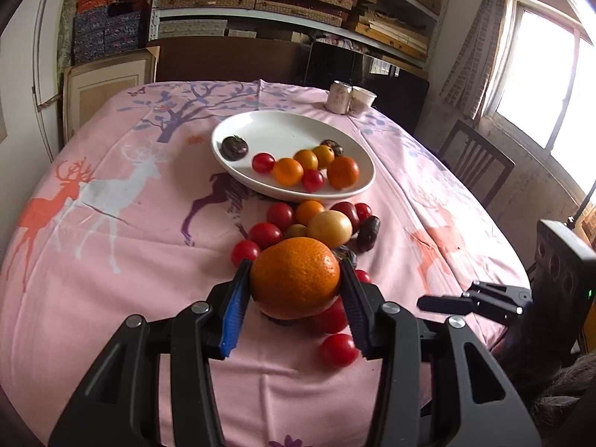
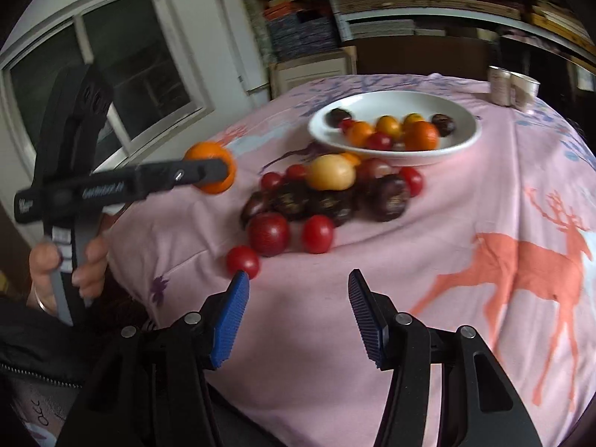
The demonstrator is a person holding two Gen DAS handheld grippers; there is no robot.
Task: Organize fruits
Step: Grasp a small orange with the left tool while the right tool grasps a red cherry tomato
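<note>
My left gripper (image 1: 294,266) is shut on a large orange (image 1: 295,277) and holds it above the table, near the front of the fruit pile (image 1: 316,227). In the right wrist view the orange (image 2: 209,152) shows lifted in that gripper (image 2: 214,175) at the left. The white plate (image 1: 260,126) behind the pile holds small oranges, cherry tomatoes and dark fruits. My right gripper (image 2: 298,279) is open and empty, low over the front of the table, short of the pile (image 2: 327,193). The plate also shows in the right wrist view (image 2: 462,126).
A tin and a paper cup (image 1: 348,97) stand at the table's far edge. A loose cherry tomato (image 1: 337,350) lies near the front. A chair (image 1: 475,160) stands at the right. The pink deer tablecloth (image 1: 111,223) covers the round table.
</note>
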